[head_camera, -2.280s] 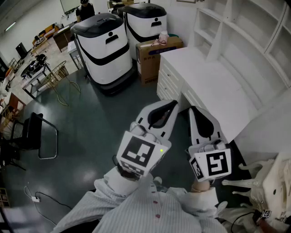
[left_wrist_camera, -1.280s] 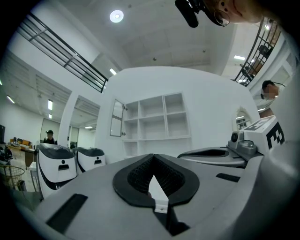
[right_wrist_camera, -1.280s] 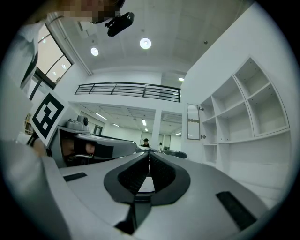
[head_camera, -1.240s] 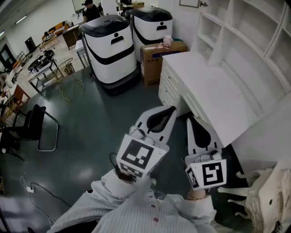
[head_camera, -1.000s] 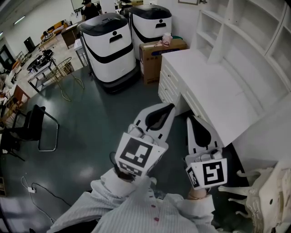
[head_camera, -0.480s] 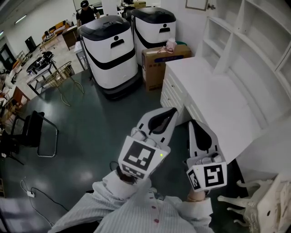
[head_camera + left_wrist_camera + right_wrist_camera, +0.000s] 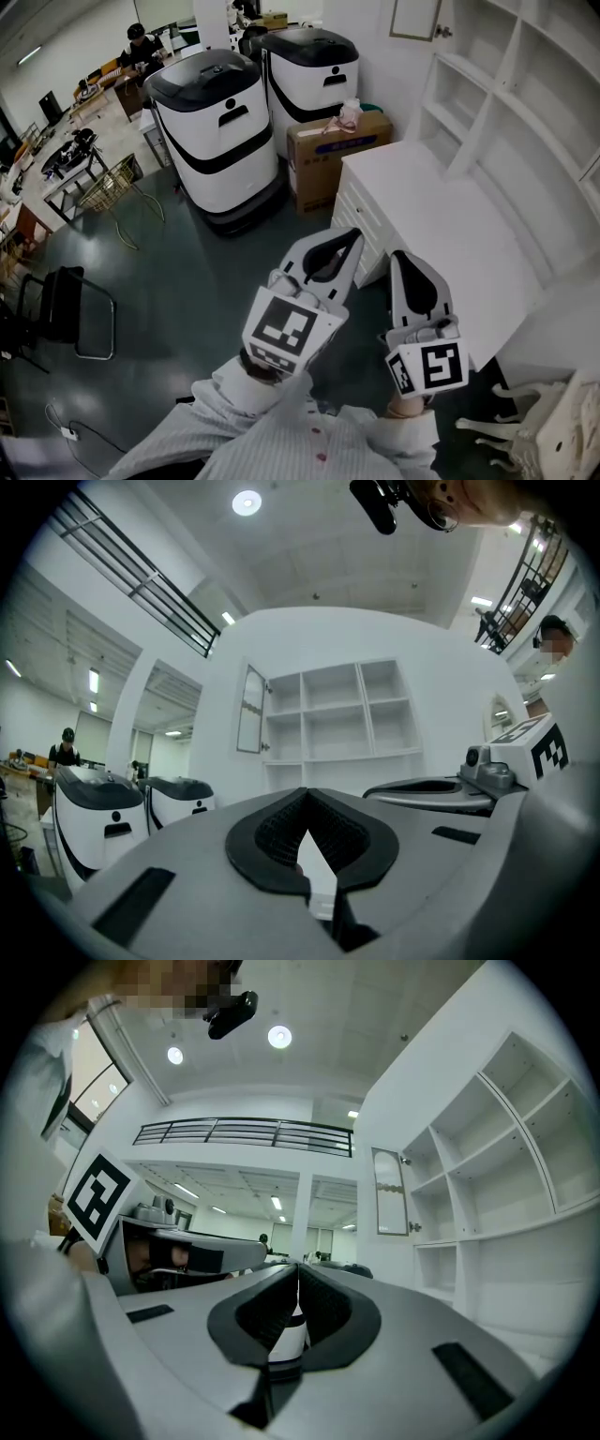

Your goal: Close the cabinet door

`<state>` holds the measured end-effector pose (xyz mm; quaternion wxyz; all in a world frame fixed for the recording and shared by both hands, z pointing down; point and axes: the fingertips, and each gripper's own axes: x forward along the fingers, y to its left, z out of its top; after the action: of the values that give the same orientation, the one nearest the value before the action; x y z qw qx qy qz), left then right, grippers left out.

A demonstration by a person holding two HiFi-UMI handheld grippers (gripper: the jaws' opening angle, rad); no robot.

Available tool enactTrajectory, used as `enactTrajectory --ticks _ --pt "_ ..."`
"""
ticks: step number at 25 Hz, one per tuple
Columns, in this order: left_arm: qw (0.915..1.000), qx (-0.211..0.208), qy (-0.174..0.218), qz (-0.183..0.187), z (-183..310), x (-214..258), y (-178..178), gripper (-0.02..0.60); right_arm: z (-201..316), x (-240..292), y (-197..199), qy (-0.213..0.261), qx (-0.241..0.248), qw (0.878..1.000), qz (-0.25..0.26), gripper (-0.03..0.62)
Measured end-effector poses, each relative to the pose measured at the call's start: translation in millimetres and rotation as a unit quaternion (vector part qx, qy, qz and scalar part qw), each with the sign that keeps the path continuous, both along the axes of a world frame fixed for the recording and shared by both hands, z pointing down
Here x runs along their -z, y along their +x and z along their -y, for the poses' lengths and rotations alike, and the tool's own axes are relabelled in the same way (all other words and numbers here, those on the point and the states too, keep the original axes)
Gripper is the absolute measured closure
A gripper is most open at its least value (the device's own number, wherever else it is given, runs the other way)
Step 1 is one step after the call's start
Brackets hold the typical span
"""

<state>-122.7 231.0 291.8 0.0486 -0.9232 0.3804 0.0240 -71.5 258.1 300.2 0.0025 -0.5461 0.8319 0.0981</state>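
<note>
The cabinet door [image 7: 413,19] is a narrow framed panel with a small knob, swung open at the left end of the white shelf cabinet [image 7: 497,84]. It also shows in the left gripper view as the door [image 7: 249,708] and in the right gripper view as the door [image 7: 389,1192]. My left gripper [image 7: 354,232] and right gripper [image 7: 405,255] are held side by side, level, well short of the cabinet. Both are shut with nothing between the jaws: left gripper [image 7: 305,791], right gripper [image 7: 298,1267].
A white counter with drawers [image 7: 441,202] stands below the shelves, just ahead of the grippers. Two white-and-black robot units [image 7: 220,122] and a cardboard box [image 7: 328,145] stand at the back left. A black chair [image 7: 66,314] is at left, a white ornate chair [image 7: 525,431] at lower right.
Both grippers have travelled forward together toward the cabinet. The open door has come into the top of the head view, and the counter lies closer.
</note>
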Motion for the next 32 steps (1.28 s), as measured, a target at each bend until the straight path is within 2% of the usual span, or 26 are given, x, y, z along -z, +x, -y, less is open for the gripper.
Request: enactTrajectory --ticks 9,15,24,32 --pt "0.9999 -0.01 -0.01 -0.002 56.1 -6.0 -47.1 0.572 52.1 -5.2 -36.4 -0.006 -0.028 1.0 -0.009 0.58" --pt "0.9997 -0.003 -0.016 -0.017 79.4 -13.6 -58.9 0.572 75.7 -15.4 -44.6 -0.018 -0.028 0.999 -0.02 0.58" --pt "0.9999 -0.005 -0.013 -0.003 134.3 -23.8 -39.3 0.572 133.3 -25.3 -24.5 -0.017 -0.028 0.999 -0.01 0.58" --pt "1.0 -0.007 -0.005 0.004 225.6 -14.7 6.0 0.572 227.9 -13.6 18.8 -0.005 -0.025 1.0 -0.008 0.58"
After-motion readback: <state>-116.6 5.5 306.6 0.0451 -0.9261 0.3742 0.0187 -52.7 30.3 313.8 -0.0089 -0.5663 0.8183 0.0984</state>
